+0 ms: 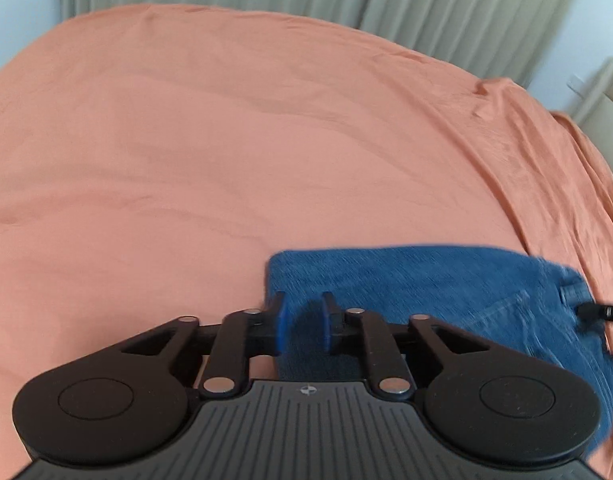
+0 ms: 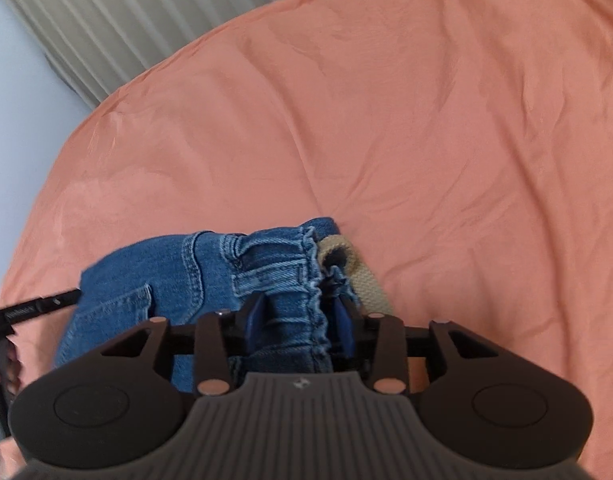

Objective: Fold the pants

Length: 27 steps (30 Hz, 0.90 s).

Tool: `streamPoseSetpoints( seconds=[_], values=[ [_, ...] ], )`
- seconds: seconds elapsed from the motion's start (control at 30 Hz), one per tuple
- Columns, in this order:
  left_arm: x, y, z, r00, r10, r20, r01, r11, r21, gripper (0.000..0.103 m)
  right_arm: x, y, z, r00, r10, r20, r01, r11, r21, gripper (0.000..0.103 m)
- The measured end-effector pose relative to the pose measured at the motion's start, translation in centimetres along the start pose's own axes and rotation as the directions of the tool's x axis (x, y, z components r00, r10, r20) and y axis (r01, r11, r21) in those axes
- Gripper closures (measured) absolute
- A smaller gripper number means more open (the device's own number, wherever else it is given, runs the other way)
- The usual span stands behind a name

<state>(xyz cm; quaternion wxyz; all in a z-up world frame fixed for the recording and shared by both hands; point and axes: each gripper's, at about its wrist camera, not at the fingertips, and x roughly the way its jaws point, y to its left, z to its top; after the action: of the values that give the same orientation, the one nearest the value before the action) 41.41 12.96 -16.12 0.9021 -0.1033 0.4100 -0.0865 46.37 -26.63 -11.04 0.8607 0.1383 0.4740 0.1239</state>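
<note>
1 view w/ waistband [image 2: 274, 268], R gripper [image 2: 300, 308] loose round it; L gripper [image 1: 304, 310]: grip unclear.

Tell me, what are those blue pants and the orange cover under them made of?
The pants look like denim: faded blue twill, pale double stitching, a frayed waistband. The orange cover seems a thin, matte woven sheet, perhaps cotton, judging by its soft creases.

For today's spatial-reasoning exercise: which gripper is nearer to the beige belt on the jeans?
Right. The right gripper straddles the waistband of the jeans beside the beige belt; the left gripper sits at the jeans' opposite, folded end.
</note>
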Motion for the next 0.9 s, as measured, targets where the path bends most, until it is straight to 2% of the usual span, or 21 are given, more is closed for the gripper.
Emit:
streamPoseSetpoints(
  seconds=[0.13, 0.23, 0.37, 0.53, 0.63, 0.7, 0.77, 0.9],
  values=[
    [-2.8, -1.6, -1.5, 0.999, 0.033, -0.016, -0.031, 0.994, 0.102, 0.084, -3.6, 2.0, -1.5, 0.996, -0.044, 0.079, 0.053, 0.991, -0.124, 0.068],
    [-4.3, -3.2, -2.3, 0.999, 0.041, -0.036, -0.035, 0.988, 0.148, 0.084, -6.1, 4.0, -3.2, 0.987, -0.057, 0.15, 0.091, 0.969, -0.229, 0.069],
    [-6.4, -4.4, -3.3, 0.999, 0.008, -0.046, 0.0, 0.986, 0.169, 0.084, -7.5, 6.2, -5.6, 0.973, -0.074, 0.22, 0.147, 0.93, -0.338, 0.069],
    [-8.0, -5.8, -4.3, 0.997, -0.002, -0.071, 0.016, 0.98, 0.196, 0.084, -6.7, 5.4, -9.0, 0.981, -0.066, 0.184, 0.118, 0.95, -0.289, 0.069],
    [-8.5, -6.4, -5.1, 0.997, -0.014, -0.08, 0.029, 0.982, 0.186, 0.075, -5.7, 4.5, -11.2, 0.976, -0.081, 0.2, 0.132, 0.958, -0.255, 0.069],
    [-9.3, -6.3, -6.1, 0.995, -0.035, -0.089, 0.05, 0.982, 0.179, 0.06, -4.9, 3.4, -12.3, 0.975, -0.085, 0.206, 0.121, 0.978, -0.172, 0.069],
    [-10.2, -5.9, -7.4, 0.994, -0.05, -0.096, 0.067, 0.981, 0.182, 0.051, -4.5, 2.8, -13.4, 0.969, -0.085, 0.231, 0.114, 0.987, -0.113, 0.069],
    [-11.4, -5.6, -10.4, 0.993, -0.035, -0.117, 0.059, 0.975, 0.214, 0.042, -4.2, 2.9, -15.1, 0.945, -0.098, 0.311, 0.13, 0.988, -0.084, 0.069]
  ],
)
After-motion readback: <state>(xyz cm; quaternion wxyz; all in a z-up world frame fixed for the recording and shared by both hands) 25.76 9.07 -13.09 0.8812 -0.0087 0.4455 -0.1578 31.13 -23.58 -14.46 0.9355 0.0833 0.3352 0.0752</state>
